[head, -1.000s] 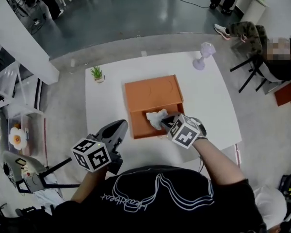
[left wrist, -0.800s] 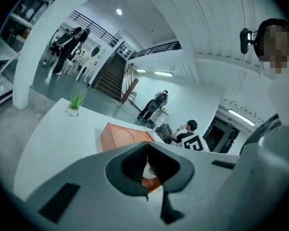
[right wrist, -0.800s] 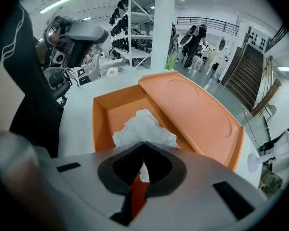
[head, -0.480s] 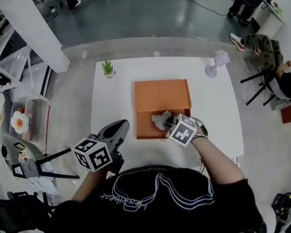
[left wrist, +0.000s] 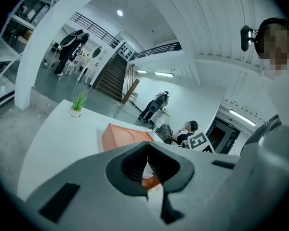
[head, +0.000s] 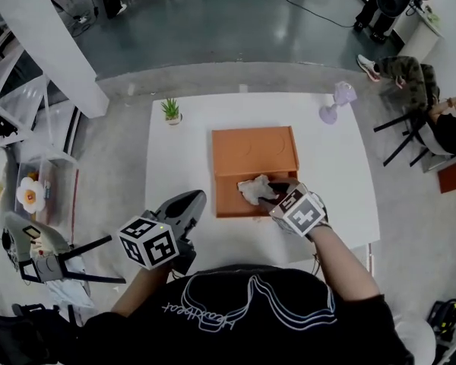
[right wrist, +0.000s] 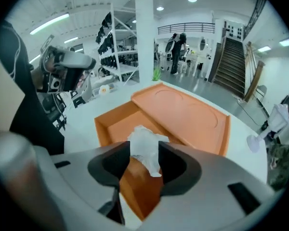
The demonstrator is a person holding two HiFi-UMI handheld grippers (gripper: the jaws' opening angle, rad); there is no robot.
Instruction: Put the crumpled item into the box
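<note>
An orange box lies on the white table, its open tray towards me. The white crumpled paper sits over the tray's right part. My right gripper is at the paper, and its jaws are opening. In the right gripper view the paper stands between the parted jaws of the right gripper, above the tray. My left gripper hovers at the table's near left edge, shut and empty. The left gripper points towards the box.
A small potted plant stands at the table's far left. A pale purple lamp stands at the far right corner. A person sits on a chair to the right. Shelving and a chair are at the left.
The right gripper's jaws have parted around the crumpled paper, which now rests lower over the tray. The left gripper has stayed in place.
</note>
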